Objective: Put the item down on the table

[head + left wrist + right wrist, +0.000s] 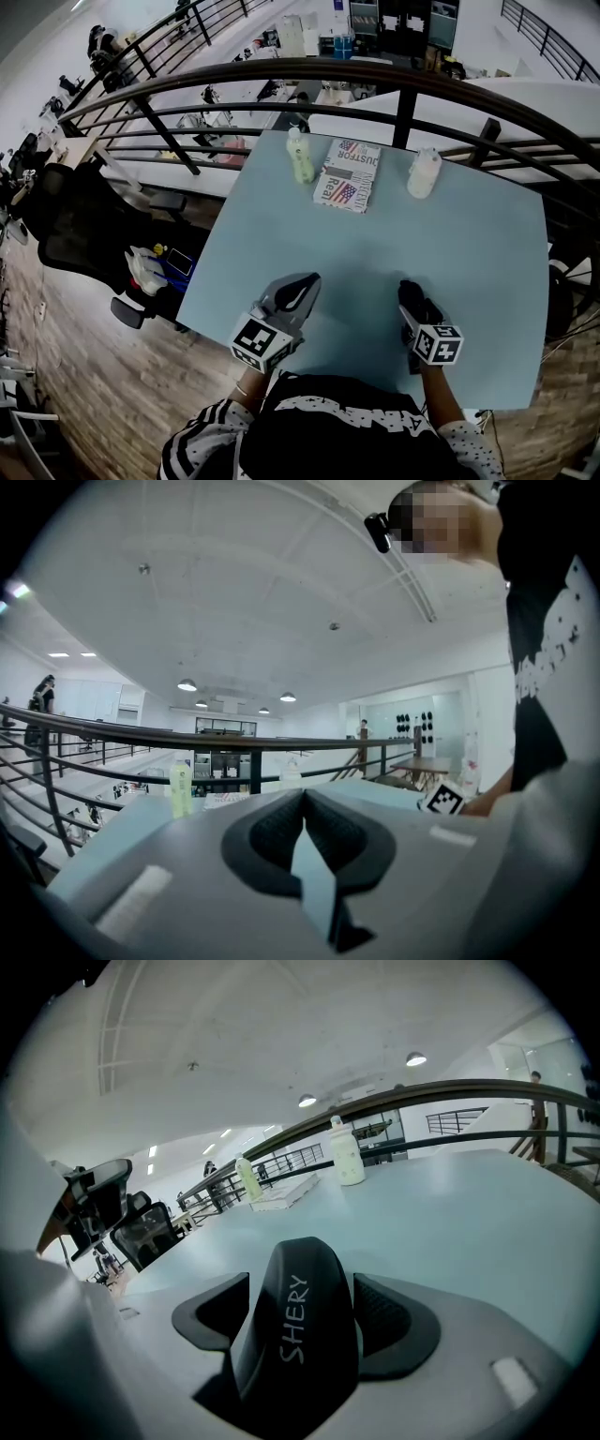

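A black rounded item [298, 1335] printed "SHERY" sits between the jaws of my right gripper [305, 1290], which is shut on it. In the head view the right gripper [411, 294] holds this black item [413, 302] low over the near part of the pale blue table [469, 244]; whether it touches the top I cannot tell. My left gripper [296, 292] hovers at the near left of the table. Its jaws meet at the tips with nothing between them in the left gripper view [302, 797].
At the table's far side stand a green bottle [300, 157], a flag-printed book [348, 174] and a white bottle [424, 172]. A dark railing [403, 112] runs behind them. A black office chair [75, 225] stands left of the table.
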